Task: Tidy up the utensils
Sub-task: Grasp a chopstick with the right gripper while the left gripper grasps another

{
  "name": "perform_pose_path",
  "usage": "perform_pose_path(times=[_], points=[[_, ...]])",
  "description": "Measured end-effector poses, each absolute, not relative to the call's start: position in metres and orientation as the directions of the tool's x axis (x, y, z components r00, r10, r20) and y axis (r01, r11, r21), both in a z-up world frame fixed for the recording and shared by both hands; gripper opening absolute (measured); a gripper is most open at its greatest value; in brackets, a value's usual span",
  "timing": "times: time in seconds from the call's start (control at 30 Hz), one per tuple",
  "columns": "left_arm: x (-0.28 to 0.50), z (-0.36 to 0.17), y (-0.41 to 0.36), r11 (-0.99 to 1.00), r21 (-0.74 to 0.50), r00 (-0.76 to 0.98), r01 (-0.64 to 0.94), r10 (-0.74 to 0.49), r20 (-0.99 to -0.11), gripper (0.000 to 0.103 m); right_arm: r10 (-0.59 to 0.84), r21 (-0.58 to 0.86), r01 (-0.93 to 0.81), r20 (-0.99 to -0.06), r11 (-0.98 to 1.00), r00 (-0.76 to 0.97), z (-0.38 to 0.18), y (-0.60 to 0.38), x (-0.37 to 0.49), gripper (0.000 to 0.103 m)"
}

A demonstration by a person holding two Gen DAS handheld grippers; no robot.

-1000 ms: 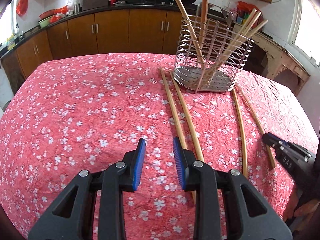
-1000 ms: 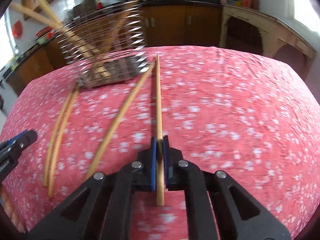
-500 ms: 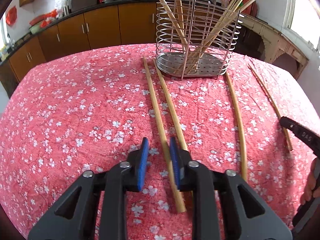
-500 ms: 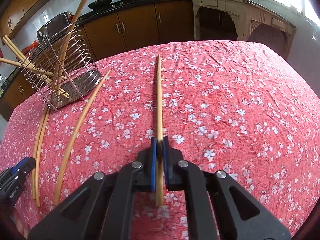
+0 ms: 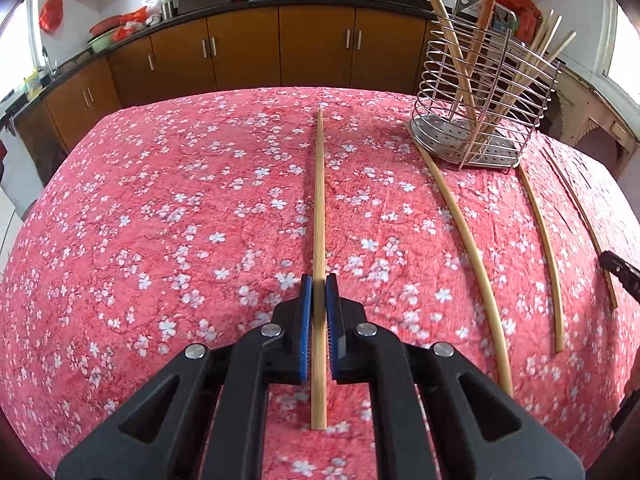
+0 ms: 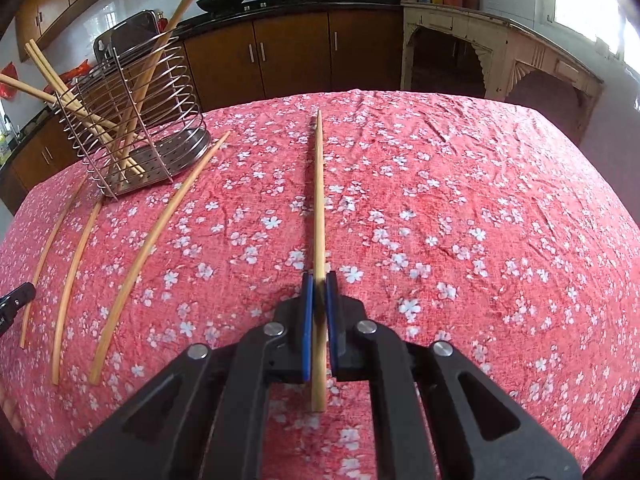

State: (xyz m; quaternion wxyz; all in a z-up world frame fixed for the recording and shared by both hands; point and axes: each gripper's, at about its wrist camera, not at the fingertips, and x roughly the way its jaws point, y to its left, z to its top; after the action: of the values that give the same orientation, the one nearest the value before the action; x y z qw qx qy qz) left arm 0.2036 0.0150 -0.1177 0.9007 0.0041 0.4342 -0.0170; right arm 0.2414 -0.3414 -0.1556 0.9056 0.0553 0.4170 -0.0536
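Chopsticks are the job, and you are mid-pickup with both hands. Your left tool (image 5: 319,294) is pinching a chopstick (image 5: 319,216) near its thick end; the stick runs straight up the middle of the left view, with its tip pointing at the cabinets. Your right tool (image 6: 319,292) is pinched on another chopstick (image 6: 319,200) in the same way, centred in the right view. Whether either stick has cleared the cloth you cannot tell from these views.

The rack (image 5: 486,92) stands on the tabletop (image 5: 160,200) at upper right of the left view and upper left of the right view, already holding several sticks that lean out over its rim. Three loose sticks (image 5: 468,248) lie on the cloth below it, at right in the left view and lower left in the right view, their far ends near or just beside the rack's base.

Next, judge it as a carry and drop: lift each stick, swing it toward the rack, tip it point-down and lower it through the open top between the leaning sticks. Take one hand at a time, since both tools meeting over that narrow opening could clash or knock the light rack. Release only once the tip is inside the wires.
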Motion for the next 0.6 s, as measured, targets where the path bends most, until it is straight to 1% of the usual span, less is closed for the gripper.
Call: perform_pose_path(times=[0.07,0.27,0.47,0.6], points=[[0.203,-0.118,0.017,0.999,-0.012,0.628,0.036,-0.031,-0.777,0.008,-0.045,0.061,0.141,-0.761,0.988,0.647,-0.155,-0.344,0.237,0.008],[0.202,-0.117,0.029,0.996,-0.082,0.628,0.033,-0.084,-0.774,0.008,-0.033,0.073,0.135,-0.762,0.988,0.647,-0.155,-0.345,0.233,0.008],[0.202,-0.117,0.029,0.995,-0.09,0.628,0.033,-0.091,-0.773,0.008,-0.042,0.06,0.136,-0.763,0.989,0.645,-0.153,-0.344,0.234,0.008],[0.201,-0.117,0.035,0.992,-0.122,0.628,0.033,-0.116,-0.77,0.008,-0.027,0.08,0.136,-0.763,0.987,0.646,-0.153,-0.344,0.235,0.008]])
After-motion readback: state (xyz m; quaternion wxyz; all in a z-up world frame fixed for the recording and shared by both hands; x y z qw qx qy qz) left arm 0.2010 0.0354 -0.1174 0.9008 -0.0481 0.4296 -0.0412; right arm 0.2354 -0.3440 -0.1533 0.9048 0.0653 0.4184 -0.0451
